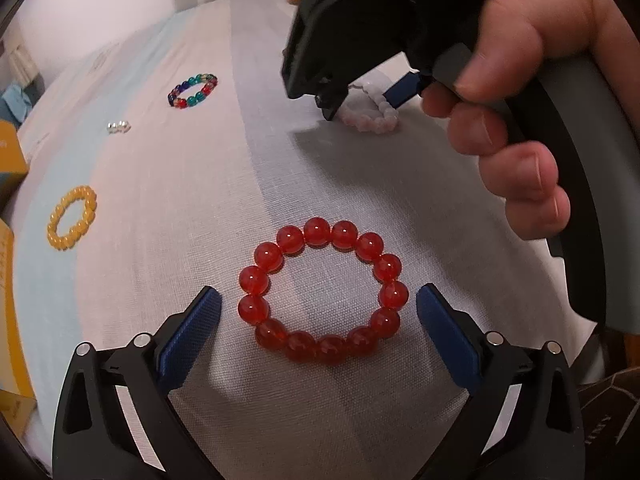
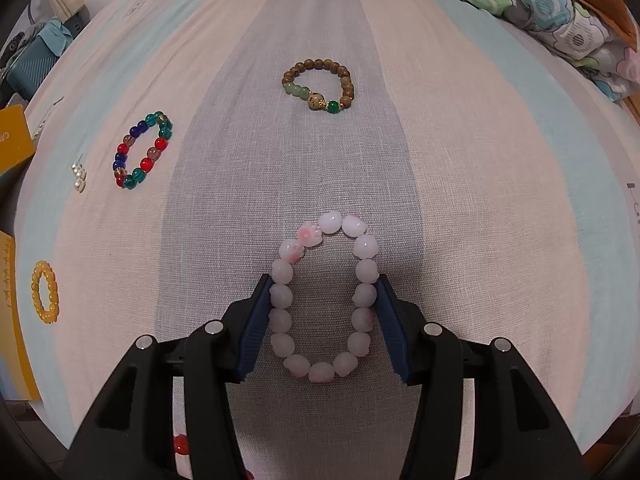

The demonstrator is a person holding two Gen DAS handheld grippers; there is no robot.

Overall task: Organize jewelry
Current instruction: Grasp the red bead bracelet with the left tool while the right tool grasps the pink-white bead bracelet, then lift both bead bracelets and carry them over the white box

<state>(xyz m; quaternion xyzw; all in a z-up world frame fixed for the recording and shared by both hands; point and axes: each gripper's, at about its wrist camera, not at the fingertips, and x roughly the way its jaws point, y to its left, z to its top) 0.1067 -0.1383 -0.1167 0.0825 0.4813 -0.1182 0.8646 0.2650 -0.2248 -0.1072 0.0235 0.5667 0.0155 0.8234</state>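
1. A striped cloth [image 2: 320,184] in bands of grey, cream and pale blue covers the surface where all the jewelry lies; what sits under the cloth cannot be told.
2. The left gripper [image 1: 319,312] points down at a bracelet of round, glossy red beads [image 1: 323,291]. Its 2 blue-padded fingers [image 1: 191,336] stand wide, 1 on each side of the ring of beads, and neither pad touches it. The red bracelet lies flat and round on the grey band.
3. The right gripper [image 2: 321,322] holds a bracelet of milky white beads with pink blotches [image 2: 326,300]. Its 2 blue pads [image 2: 253,328] press on the 2 long sides, and the loop is squeezed into a narrow oval. The bracelet rests on the grey band.
4. In the left wrist view, the right gripper [image 1: 362,100] appears near the top with a person's hand [image 1: 516,112] wrapped around its handle; the white and pink bracelet [image 1: 372,116] shows under its tips.
5. A bracelet of brown wooden beads with a few green stones [image 2: 319,87] lies farther up the grey band, well apart from the right gripper.
6. A bracelet of mixed teal, red, blue and amber glass beads [image 2: 143,151] lies to the left on a cream band, with a small cluster of pearl-like white beads [image 2: 79,178] just beside it.
7. A bracelet of yellow-orange beads [image 2: 45,298] lies near the cloth's left edge.
8. A yellow cardboard box [image 2: 14,140] sits at the left edge, and floral patterned fabric [image 2: 560,20] lies at the upper right.
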